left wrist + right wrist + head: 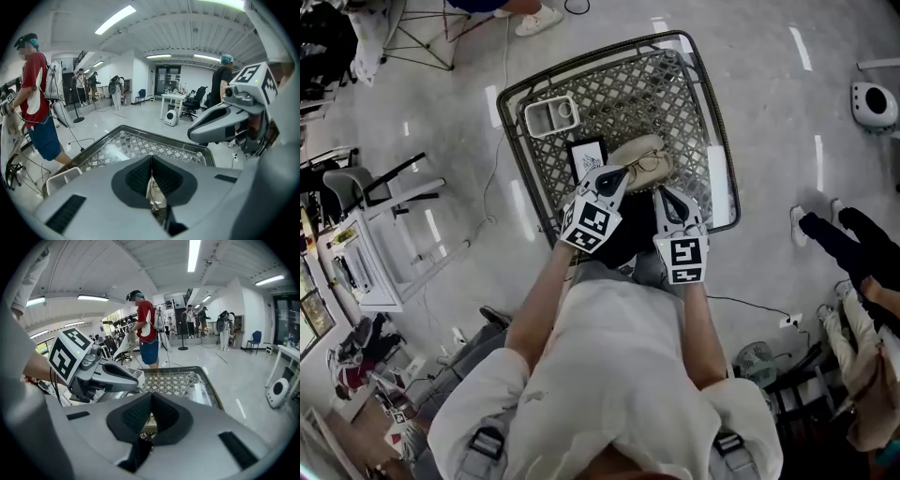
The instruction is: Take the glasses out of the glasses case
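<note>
A beige glasses case (636,150) lies on the metal lattice table (661,89), with thin wire-framed glasses (646,166) resting in it. My left gripper (622,173) reaches in from the near left, shut on the glasses' left end. In the left gripper view the wire frame (153,194) shows between the closed pads of the left gripper (151,159). My right gripper (662,191) sits at the case's near edge. In the right gripper view the right gripper (151,398) is shut, with a strip of the beige case (148,422) between its pads.
A white tray (550,114) stands at the table's far left corner, with a black-framed card (587,156) beside the case. A white floor device (874,103) sits at the right. A person in a red shirt (35,79) stands near the table; chairs and cables surround it.
</note>
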Motion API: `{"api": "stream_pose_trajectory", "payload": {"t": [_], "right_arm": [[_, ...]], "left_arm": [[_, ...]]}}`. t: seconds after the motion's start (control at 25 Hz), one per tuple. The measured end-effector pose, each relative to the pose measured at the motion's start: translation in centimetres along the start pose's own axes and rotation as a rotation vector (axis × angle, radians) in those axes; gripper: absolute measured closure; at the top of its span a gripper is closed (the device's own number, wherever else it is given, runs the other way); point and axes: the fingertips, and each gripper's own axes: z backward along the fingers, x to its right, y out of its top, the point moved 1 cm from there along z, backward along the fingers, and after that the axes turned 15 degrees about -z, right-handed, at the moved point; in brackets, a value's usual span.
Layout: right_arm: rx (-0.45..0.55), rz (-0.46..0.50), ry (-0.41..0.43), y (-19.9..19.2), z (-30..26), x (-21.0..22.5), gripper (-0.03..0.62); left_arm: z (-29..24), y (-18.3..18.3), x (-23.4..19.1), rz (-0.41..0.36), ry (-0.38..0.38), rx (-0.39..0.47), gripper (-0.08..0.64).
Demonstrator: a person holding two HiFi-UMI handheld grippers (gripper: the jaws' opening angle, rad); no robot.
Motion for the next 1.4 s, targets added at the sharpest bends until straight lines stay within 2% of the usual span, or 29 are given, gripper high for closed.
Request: {"api": "stream_pose_trajectory", "payload": {"t": [0.64,1.4], "right_arm": [[-0.076,-0.026,0.011,-2.4,-2.7,1.4,0.586],[-0.116,-0.042,0.016,-3.6,-3.9,2.4,0.584]], "left_arm": [[-4.8,-3.8,0.6,0.001,-0.087,-0.125,0.528],[-9.0,-6.1,1.7,-0.057,-0.181,-0.253,0.488]]}}
